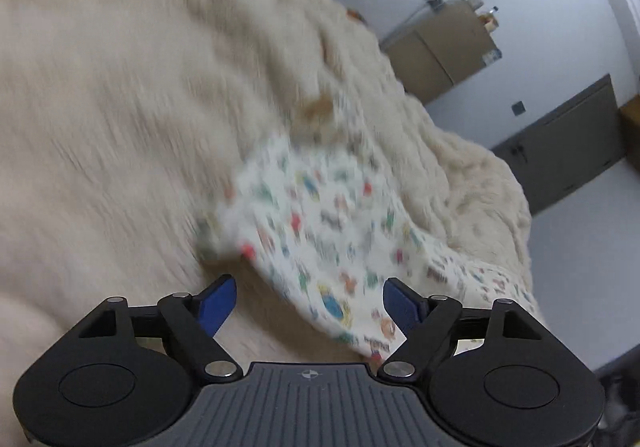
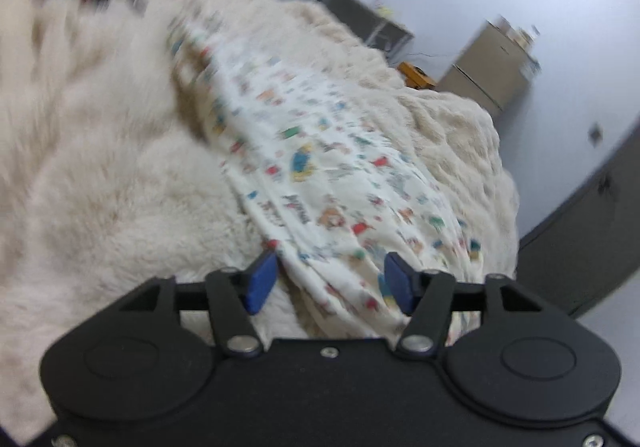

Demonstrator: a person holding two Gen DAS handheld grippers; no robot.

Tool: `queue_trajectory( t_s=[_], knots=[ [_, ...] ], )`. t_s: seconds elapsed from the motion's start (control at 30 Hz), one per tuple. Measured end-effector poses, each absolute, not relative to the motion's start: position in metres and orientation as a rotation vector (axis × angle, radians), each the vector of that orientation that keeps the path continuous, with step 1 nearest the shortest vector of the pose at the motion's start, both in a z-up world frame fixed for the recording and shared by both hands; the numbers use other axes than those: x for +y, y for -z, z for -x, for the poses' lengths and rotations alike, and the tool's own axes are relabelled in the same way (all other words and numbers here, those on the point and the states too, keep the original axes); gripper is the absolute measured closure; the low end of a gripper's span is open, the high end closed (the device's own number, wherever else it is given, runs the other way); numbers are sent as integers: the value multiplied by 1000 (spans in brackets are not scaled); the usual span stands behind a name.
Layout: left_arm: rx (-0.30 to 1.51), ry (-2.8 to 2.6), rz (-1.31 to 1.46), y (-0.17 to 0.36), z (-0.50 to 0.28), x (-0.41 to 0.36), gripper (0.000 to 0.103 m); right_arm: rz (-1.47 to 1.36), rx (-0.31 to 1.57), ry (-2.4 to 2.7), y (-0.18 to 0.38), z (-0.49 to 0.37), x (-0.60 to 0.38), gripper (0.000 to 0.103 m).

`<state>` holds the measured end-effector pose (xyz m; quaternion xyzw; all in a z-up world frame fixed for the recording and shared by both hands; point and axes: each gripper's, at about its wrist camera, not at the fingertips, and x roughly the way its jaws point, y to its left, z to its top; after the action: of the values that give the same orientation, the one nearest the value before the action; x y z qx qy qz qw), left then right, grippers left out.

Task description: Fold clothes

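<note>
Between the parted blue pads of the left gripper [image 1: 310,301] and the right gripper [image 2: 330,279], neither clamping anything, lay the printed white garment [image 2: 320,175], released. It sprawled across the shaggy cream blanket [image 2: 100,167]; a brown cabinet [image 1: 444,43] stood beyond.

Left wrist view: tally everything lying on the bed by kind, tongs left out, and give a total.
White garment with a colourful cartoon print: 1
Fluffy cream blanket spread beneath it: 1
Small brown thing past the garment, too blurred to name: 1
Total: 3
</note>
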<state>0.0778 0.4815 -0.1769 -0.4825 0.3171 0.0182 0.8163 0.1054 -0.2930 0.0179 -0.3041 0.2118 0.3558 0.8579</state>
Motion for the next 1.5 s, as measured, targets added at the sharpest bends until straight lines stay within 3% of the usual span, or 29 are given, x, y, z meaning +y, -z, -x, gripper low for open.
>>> queue_trajectory(
  t_s=[0.07,0.1,0.13,0.17,0.27,0.3,0.47,0.5,0.57,0.67,0.8,0.93,1.13,1.37,1.43,1.47,1.5],
  knots=[
    [619,-55,1129,188,-81,478,30,453,499,-765,-24,-116,-316,40],
    [588,-65,1158,186,-84,478,39,364,528,-769,-25,-123,-327,39],
    [562,-89,1164,180,-84,479,81,291,555,-768,-26,-129,-337,39],
    [520,-141,1158,168,-81,484,103,217,580,-766,-26,-135,-346,39],
    [255,-143,1190,125,-51,503,103,102,628,-732,-25,-145,-363,39],
    [255,-153,1169,118,-45,506,103,71,644,-716,-24,-148,-368,39],
    [440,-308,1055,127,-40,506,98,-72,739,-674,-19,-158,-393,39],
    [438,-327,1073,134,-36,508,91,-93,745,-671,-19,-158,-398,39],
    [433,-420,1050,135,-25,510,54,-201,761,-667,-19,-161,-416,39],
    [424,-503,904,112,-19,503,53,-329,753,-626,-24,-160,-439,39],
    [388,-393,695,64,-23,469,50,-289,707,-646,-39,-150,-429,39],
    [406,-179,420,6,-42,388,33,-66,598,-709,-61,-128,-372,39],
    [450,73,19,-51,-72,240,28,210,512,-863,-67,-108,-262,43],
    [451,146,-218,-46,-58,133,24,434,527,-886,-43,-94,-175,56],
    [452,181,-252,-40,-46,117,24,468,551,-867,-35,-94,-160,72],
    [454,203,-271,-36,-39,110,24,486,564,-857,-30,-93,-153,90],
    [457,228,-283,-33,-37,107,24,490,574,-846,-27,-94,-149,99]
  ],
)
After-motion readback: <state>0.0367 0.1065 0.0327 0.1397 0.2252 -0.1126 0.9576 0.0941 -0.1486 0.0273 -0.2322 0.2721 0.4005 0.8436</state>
